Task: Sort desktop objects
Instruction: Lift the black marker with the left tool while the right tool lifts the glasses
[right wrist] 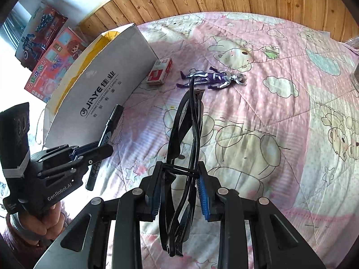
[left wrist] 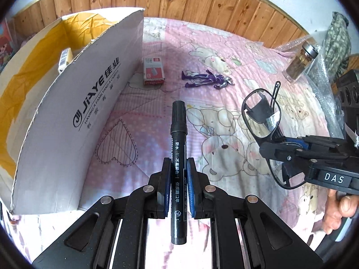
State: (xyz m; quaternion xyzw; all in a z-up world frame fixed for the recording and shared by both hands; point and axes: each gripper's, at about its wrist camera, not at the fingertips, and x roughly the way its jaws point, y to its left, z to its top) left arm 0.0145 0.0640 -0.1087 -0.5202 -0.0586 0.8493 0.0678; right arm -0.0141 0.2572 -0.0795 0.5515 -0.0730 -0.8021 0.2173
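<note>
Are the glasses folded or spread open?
Folded: in the right wrist view the glasses sit flat in the right gripper, temples tucked against the frame.

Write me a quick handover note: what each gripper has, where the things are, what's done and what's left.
Left gripper: shut on the black marker, lifted beside the cardboard box.
Right gripper: shut on the folded glasses, held above the pink quilt.
On the quilt: small red box and purple toy figure. Glass jar at the far right.
Done: one small package is in the box.
Left: drop marker and glasses, then the rest.
</note>
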